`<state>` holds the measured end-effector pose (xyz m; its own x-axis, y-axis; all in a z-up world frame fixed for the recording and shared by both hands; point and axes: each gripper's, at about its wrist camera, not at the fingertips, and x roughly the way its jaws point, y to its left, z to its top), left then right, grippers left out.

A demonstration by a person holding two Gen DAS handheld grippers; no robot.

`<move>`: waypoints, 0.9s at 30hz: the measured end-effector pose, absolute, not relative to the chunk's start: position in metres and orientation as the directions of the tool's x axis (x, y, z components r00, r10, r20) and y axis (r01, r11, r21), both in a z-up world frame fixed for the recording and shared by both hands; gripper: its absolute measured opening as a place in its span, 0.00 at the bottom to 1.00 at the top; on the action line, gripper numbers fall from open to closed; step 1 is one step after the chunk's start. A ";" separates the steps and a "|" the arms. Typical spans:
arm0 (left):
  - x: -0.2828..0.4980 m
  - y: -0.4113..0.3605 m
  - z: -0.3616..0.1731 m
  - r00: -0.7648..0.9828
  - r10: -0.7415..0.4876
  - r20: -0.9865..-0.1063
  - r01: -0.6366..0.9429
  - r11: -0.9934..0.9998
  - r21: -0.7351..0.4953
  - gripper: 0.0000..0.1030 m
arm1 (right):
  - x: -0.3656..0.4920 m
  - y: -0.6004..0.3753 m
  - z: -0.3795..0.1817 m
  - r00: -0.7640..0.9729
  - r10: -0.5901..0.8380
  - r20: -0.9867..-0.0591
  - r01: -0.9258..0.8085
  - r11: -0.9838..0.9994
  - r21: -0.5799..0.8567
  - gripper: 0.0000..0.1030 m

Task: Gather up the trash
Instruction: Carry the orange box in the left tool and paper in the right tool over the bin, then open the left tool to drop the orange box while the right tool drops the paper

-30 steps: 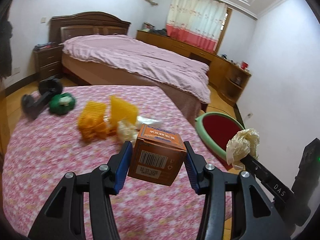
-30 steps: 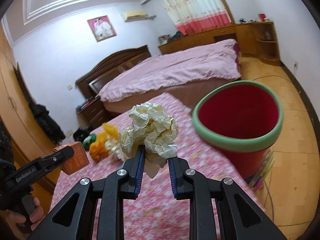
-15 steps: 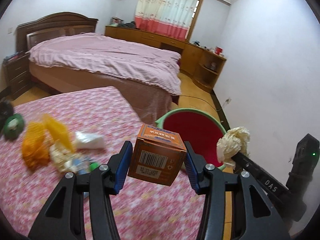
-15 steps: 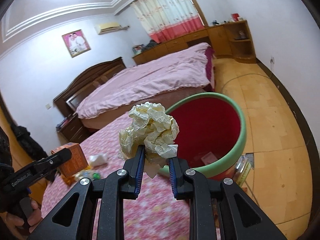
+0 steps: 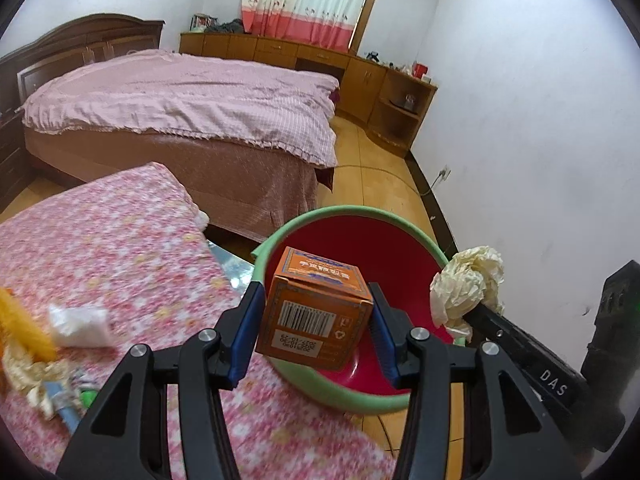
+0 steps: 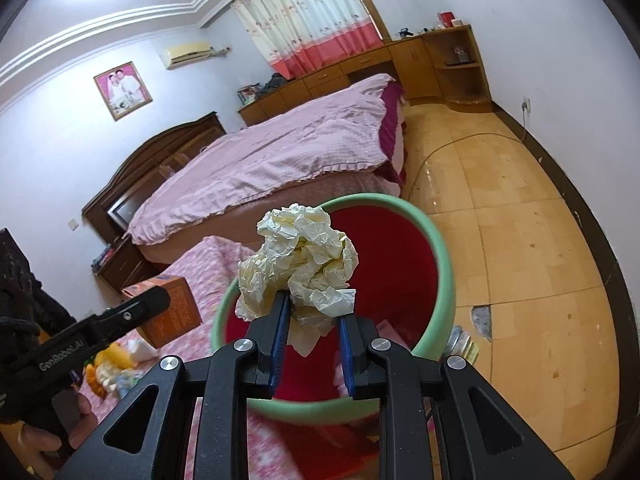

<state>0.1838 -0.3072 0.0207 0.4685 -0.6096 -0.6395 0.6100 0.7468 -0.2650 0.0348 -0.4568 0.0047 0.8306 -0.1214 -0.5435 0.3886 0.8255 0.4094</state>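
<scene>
Holding the orange box [image 5: 316, 312] clamped in the left gripper [image 5: 316, 330] and the crumpled paper [image 6: 298, 260] pinched in the right gripper [image 6: 312, 334], both hung over the red bin [image 5: 340, 394]; releasing should wait until each sat well inside the near rim.

box [image 5: 316, 316] and paper wad [image 6: 298, 262] above bin [image 5: 352, 396]; bin beside table [image 5: 120, 248]; bed [image 5: 180, 100] behind

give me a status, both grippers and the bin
Left gripper shut on orange box. Right gripper shut on crumpled paper. Both over red bin. Nothing blocking.
</scene>
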 end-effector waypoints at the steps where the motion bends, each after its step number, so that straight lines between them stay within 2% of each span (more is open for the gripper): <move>1: 0.186 -0.311 0.018 0.463 -0.607 -0.645 0.609 0.747 -0.266 0.50 | 0.038 -0.461 0.003 0.827 -0.124 -0.548 0.395 0.822 0.410 0.22; 16: 0.214 -0.346 -0.018 0.369 -0.580 -0.726 0.592 0.749 -0.297 0.50 | 0.077 -0.494 -0.023 0.765 -0.105 -0.635 0.434 0.812 0.389 0.25; 17: 0.216 -0.346 -0.019 0.367 -0.579 -0.728 0.590 0.750 -0.299 0.50 | 0.079 -0.495 -0.025 0.762 -0.103 -0.639 0.436 0.812 0.389 0.26; 19: 0.217 -0.346 -0.018 0.377 -0.571 -0.729 0.584 0.758 -0.292 0.57 | 0.082 -0.494 -0.028 0.754 -0.098 -0.649 0.440 0.809 0.390 0.26; 22: 0.217 -0.344 -0.017 0.381 -0.568 -0.729 0.577 0.763 -0.293 0.58 | 0.084 -0.492 -0.028 0.747 -0.094 -0.658 0.443 0.808 0.388 0.27; 24: 0.216 -0.342 -0.016 0.369 -0.572 -0.732 0.576 0.759 -0.303 0.58 | 0.085 -0.494 -0.026 0.746 -0.102 -0.658 0.448 0.808 0.383 0.34; 27: 0.213 -0.339 -0.012 0.370 -0.578 -0.727 0.581 0.754 -0.304 0.58 | 0.083 -0.494 -0.025 0.755 -0.102 -0.648 0.445 0.805 0.392 0.38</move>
